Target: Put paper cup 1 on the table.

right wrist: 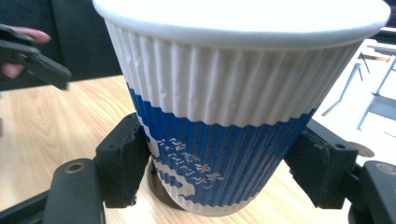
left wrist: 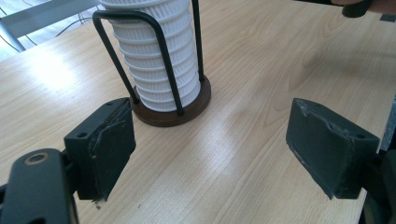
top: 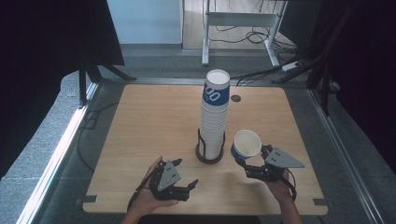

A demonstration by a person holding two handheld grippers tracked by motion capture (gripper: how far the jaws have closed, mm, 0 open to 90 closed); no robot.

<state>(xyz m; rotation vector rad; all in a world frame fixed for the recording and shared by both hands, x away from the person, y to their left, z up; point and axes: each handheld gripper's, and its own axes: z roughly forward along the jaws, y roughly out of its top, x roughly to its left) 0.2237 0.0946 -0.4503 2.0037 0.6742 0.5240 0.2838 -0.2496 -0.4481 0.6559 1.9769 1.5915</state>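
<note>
The right hand-held gripper [top: 246, 164] is clamped on a ribbed blue-and-white paper cup [top: 246, 144], its base hidden, seemingly tilted, mouth upward. The left hand-held gripper [left wrist: 210, 149] stands apart, empty.

cup [right wrist: 224, 130]: ribbed, white top, blue base, white lettering; table [top: 154, 121] light woodgrain.

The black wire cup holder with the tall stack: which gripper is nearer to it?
Right. The right gripper, gripping a blue-and-white paper cup, is just beside the holder; the left gripper sits farther off, nearer the person.
</note>
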